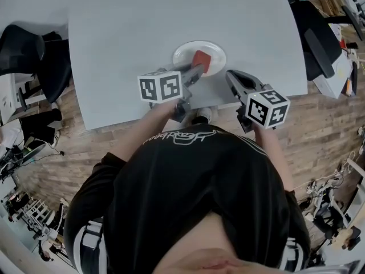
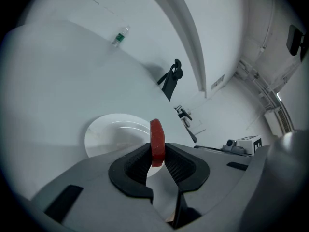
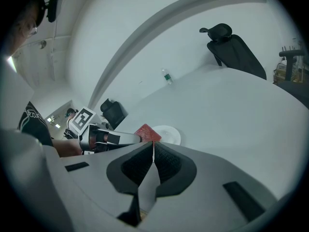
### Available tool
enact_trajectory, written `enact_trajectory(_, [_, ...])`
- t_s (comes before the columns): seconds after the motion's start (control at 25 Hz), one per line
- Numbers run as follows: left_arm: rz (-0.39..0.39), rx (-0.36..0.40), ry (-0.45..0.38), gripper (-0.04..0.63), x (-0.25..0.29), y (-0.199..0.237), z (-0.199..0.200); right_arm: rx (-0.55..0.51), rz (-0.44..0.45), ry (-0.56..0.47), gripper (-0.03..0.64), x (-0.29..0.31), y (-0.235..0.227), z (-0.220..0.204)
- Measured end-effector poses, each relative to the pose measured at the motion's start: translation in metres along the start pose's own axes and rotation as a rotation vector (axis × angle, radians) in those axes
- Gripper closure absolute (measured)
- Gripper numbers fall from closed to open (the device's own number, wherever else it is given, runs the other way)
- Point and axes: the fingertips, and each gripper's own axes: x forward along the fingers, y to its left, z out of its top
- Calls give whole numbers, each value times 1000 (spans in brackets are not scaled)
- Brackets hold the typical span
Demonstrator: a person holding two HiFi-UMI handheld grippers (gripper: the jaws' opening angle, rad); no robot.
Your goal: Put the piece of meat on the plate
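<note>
A flat red piece of meat (image 1: 201,60) stands on edge between the pads of my left gripper (image 1: 198,67), which is shut on it. It hangs over the near part of the round white plate (image 1: 185,52). In the left gripper view the meat (image 2: 157,142) sticks up from the jaws, with the plate (image 2: 111,134) just beyond and to the left. My right gripper (image 1: 231,76) is shut and empty, to the right of the plate near the table's front edge. From the right gripper view (image 3: 152,146) I see the meat (image 3: 147,133), the left gripper (image 3: 126,137) and the plate (image 3: 170,134).
The white table (image 1: 142,33) carries a small bottle (image 2: 120,36) far off across it. Black office chairs (image 1: 34,56) stand at the left and right of the table. The floor is wood, with clutter at the edges.
</note>
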Motion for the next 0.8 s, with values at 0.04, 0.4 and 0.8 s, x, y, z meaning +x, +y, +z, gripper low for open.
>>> enact_trajectory(0.04, [12,8,8,509,1,2,0,1,-2,-1,603,0,0,0])
enact_trajectory(0.4, [62,50,45,509,7,10,0,12,-16,-7,603,-4,-3,0])
enact_trajectory(0.8, [147,120,44,498,4,18,4,12,-20,-1,603,-6,-3,-2])
